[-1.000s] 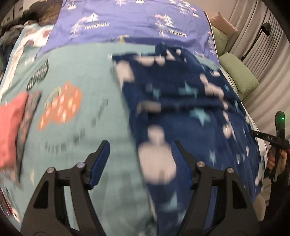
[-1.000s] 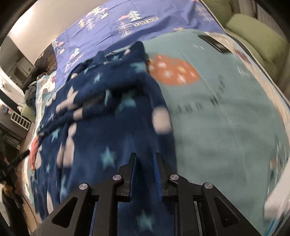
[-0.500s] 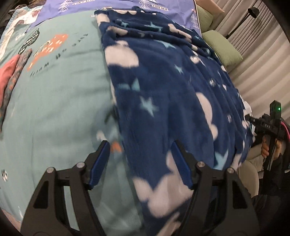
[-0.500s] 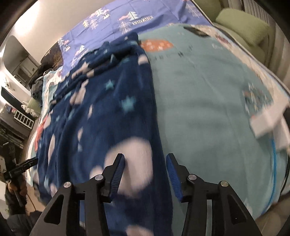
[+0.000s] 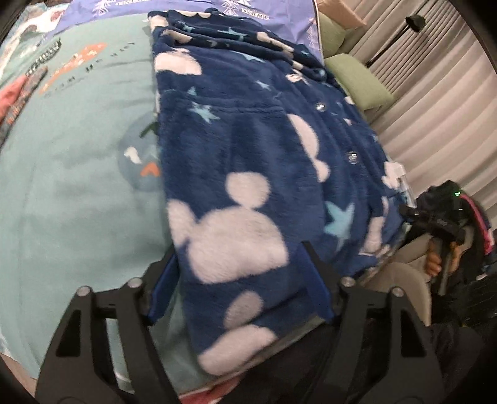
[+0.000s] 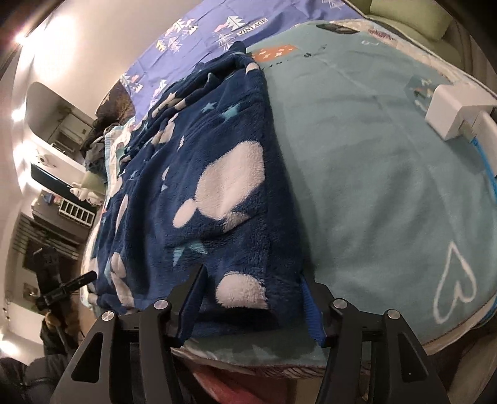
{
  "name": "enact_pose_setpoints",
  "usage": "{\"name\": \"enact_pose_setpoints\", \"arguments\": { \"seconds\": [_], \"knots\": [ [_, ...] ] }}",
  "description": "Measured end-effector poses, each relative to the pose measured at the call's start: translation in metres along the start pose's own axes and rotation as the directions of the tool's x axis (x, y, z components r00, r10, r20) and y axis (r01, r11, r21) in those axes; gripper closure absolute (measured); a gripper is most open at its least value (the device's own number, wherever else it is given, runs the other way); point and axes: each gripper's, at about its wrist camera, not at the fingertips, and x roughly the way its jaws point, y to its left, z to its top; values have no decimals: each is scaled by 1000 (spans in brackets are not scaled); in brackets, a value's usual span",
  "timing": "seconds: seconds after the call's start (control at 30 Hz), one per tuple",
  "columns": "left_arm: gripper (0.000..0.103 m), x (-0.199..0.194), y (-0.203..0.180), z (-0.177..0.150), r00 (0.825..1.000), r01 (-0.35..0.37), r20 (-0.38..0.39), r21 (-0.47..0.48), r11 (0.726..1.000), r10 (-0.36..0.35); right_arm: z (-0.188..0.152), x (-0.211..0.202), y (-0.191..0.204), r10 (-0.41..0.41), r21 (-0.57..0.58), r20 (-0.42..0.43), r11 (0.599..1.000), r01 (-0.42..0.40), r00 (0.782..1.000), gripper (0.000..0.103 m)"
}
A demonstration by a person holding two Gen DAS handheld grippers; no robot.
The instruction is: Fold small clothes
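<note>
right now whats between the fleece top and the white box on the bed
Only bare teal blanket lies between the navy fleece top and the white box; the right wrist view shows it.

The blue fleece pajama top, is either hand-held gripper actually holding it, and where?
Nothing is held. The left hand-held gripper and right hand-held gripper are both open, straddling the hem of the pajama top.

Two wrist cameras, both low at the near edge of the bed

Your left camera looks forward between its fingers (image 5: pixel 164 287) along the navy fleece garment (image 5: pixel 248 161), toward the curtains on the right. Your right camera looks along the same garment (image 6: pixel 217 174) from its other side, toward the wall and shelves on the left. Both views are close and share the garment, the teal blanket (image 6: pixel 372 161) and the purple sheet (image 5: pixel 279 9).
</note>
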Motion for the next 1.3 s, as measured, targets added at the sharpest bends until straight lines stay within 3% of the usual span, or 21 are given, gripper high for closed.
{"name": "enact_pose_setpoints", "arguments": {
  "seconds": [0.07, 0.13, 0.17, 0.23, 0.3, 0.37, 0.43, 0.5, 0.53, 0.6, 0.67, 0.73, 0.8, 0.83, 0.87, 0.97, 1.07, 1.17, 1.2, 1.27, 1.3],
  "knots": [
    [49, 0, -3, -1, 999, -43, 0, 17, 999, 43, 3, 0, 1, -7, 1, -3, 1000, 7, 1000, 49],
    [49, -2, -2, -1, 998, -61, 1, 8, 998, 61, 3, -5, 1, -41, -3, 5, 999, 41, 999, 54],
    [49, -5, 1, -1, 997, -81, 9, -18, 997, 81, 4, -12, 2, -96, -4, 37, 995, 96, 995, 54],
    [47, -13, 3, 0, 988, -149, 24, -59, 987, 151, 1, -32, 11, -232, 1, 138, 972, 234, 963, 51],
    [47, -32, -3, 0, 972, -212, 92, -54, 976, 216, -6, -52, 35, -281, -58, 241, 951, 303, 929, 51],
    [47, -46, -30, 0, 971, -196, 153, 61, 979, 185, -19, -57, 70, -229, -188, 283, 939, 288, 931, 51],
    [44, -46, -62, -2, 982, -141, 152, 208, 968, 111, -34, -43, 107, -154, -353, 236, 906, 233, 959, 51],
    [34, -34, -98, -8, 993, -70, 112, 365, 928, 31, -48, -22, 134, -102, -484, 160, 859, 168, 982, 51],
    [34, -20, -117, -14, 997, -45, 76, 450, 892, 12, -58, -7, 151, -78, -559, 116, 819, 130, 990, 52],
    [34, 6, -139, -25, 998, -55, 28, 556, 830, 48, -69, 13, 168, -87, -627, 82, 770, 119, 993, 53],
    [34, 32, -151, -40, 996, -73, 5, 646, 760, 91, -77, 22, 172, -80, -647, 55, 757, 97, 995, 53],
    [43, 48, -151, -46, 993, -87, 2, 678, 730, 116, -79, 27, 172, -71, -639, 30, 766, 74, 997, 53],
    [96, 61, -149, -44, 992, -75, -24, 669, 739, 122, -83, 26, 171, -79, -642, 28, 763, 79, 996, 53],
    [96, 61, -146, -39, 993, -67, -32, 642, 764, 114, -86, 27, 173, -86, -650, 36, 755, 89, 996, 53],
    [96, 56, -143, -33, 997, -43, -31, 599, 800, 77, -88, 27, 175, -92, -661, 47, 743, 100, 995, 53],
    [96, 23, -133, -21, 998, 52, -4, 500, 865, -57, -91, 28, 181, -89, -694, 77, 710, 117, 993, 53],
    [96, -3, -128, -15, 985, 132, 38, 440, 888, -165, -92, 36, 186, -86, -720, 89, 682, 124, 992, 53],
    [96, -17, -133, -7, 975, 160, 75, 414, 896, -208, -93, 52, 195, -125, -759, 137, 624, 185, 983, 53],
    [96, -20, -132, -5, 974, 160, 83, 412, 897, -211, -92, 58, 197, -150, -760, 158, 613, 217, 976, 56],
    [96, -22, -132, -2, 971, 165, 94, 403, 900, -220, -87, 65, 196, -159, -749, 165, 621, 229, 973, 87],
    [96, -23, -132, 1, 968, 177, 95, 397, 901, -232, -82, 67, 193, -144, -736, 136, 647, 198, 980, 100]
  ]
}}
